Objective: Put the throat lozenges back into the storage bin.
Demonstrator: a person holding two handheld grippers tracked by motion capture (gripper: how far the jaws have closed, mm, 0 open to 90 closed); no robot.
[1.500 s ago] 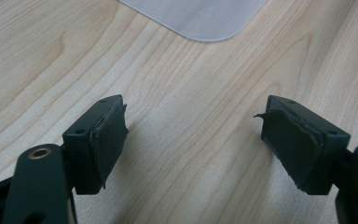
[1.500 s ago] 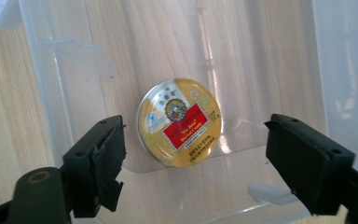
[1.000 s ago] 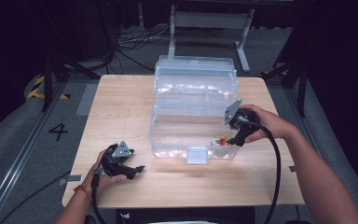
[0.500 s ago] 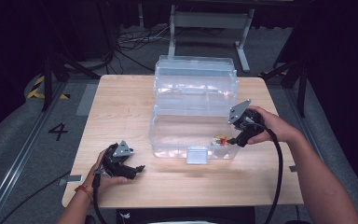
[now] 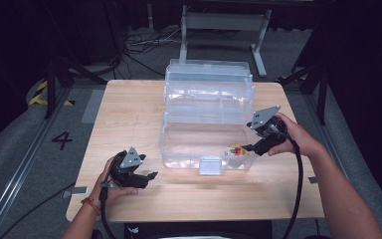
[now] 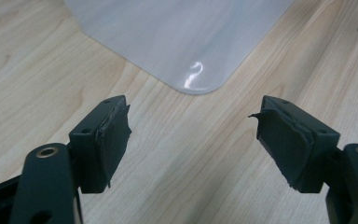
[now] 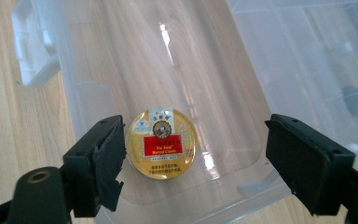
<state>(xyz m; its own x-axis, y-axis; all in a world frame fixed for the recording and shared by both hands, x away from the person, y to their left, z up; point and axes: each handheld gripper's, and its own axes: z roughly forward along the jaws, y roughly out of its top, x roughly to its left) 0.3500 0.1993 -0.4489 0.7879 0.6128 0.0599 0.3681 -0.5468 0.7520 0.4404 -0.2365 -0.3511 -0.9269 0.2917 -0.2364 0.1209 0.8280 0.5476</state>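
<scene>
- Left gripper lifted a bit off the table; jaws were just closing, still spread, nothing between.
- Right gripper: spread over one round candy tin.
- Tin lies inside the one clear bin.

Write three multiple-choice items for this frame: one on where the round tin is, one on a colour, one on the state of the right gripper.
1. Where does the round tin lie?
A. On the floor of the clear plastic box
B. On the bare table
C. Between the left gripper's pads

2. What colour is the tin's top?
A. Blue
B. Gold with a red label
C. Plain white

3. How do the right gripper's jaws stand?
A. Shut on the tin
B. Shut on nothing
C. Open above the tin

Key: 1 A, the box walls surround it; 2 B, the right gripper view shows gold and a red band; 3 C, both pads stand apart from it.
</scene>
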